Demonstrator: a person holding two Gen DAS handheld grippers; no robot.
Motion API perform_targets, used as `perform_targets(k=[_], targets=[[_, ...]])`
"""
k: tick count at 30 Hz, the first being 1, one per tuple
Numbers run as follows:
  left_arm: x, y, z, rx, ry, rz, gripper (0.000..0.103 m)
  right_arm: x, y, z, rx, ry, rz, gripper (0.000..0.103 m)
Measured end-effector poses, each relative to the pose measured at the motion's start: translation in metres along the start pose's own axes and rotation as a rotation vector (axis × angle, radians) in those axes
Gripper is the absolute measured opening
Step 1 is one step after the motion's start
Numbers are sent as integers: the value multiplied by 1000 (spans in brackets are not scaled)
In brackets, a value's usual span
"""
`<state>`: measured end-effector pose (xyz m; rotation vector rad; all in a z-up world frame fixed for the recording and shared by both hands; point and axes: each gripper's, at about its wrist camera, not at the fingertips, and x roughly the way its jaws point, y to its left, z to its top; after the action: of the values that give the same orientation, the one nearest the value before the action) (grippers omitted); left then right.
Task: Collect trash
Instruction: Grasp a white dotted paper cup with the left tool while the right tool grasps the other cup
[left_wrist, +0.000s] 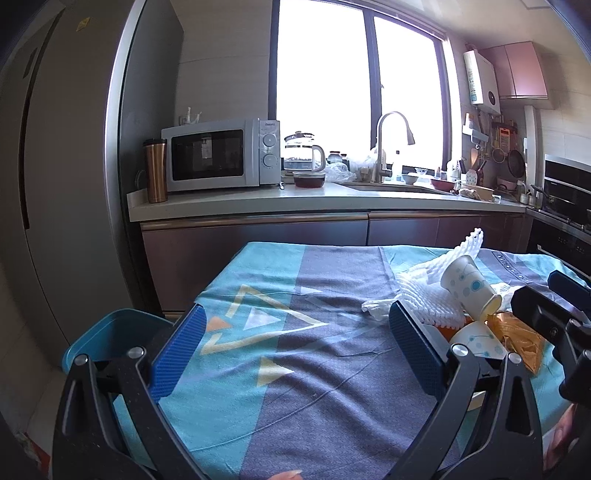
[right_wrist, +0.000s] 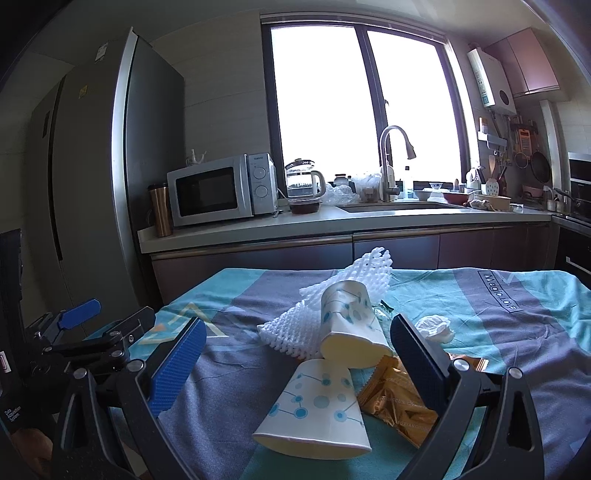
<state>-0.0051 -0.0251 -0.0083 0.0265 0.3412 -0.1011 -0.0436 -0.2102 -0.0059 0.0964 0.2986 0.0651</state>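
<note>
Crushed paper cup (right_wrist: 314, 410) lies between spread right gripper (right_wrist: 295, 365) fingers; left gripper (left_wrist: 295, 347) released.

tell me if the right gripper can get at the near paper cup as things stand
Probably yes. The right gripper is open, and the near paper cup lies on its side between the fingers with nothing over it. The gold wrapper touches its right side and could get pinched too.

Cups (right_wrist: 325, 406) on tablecloth (right_wrist: 229, 406), wrapper (right_wrist: 399, 402) right.
</note>
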Motion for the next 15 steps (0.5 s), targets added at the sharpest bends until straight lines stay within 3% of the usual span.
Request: perform_targets(k=[7,15], targets=[[9,-26,-8,51,77,-153,97,2,-33,-7,51,36,-62,96],[14,-62,-31,195,162,-369,97,12,-58,-15,41,98,-100,97]])
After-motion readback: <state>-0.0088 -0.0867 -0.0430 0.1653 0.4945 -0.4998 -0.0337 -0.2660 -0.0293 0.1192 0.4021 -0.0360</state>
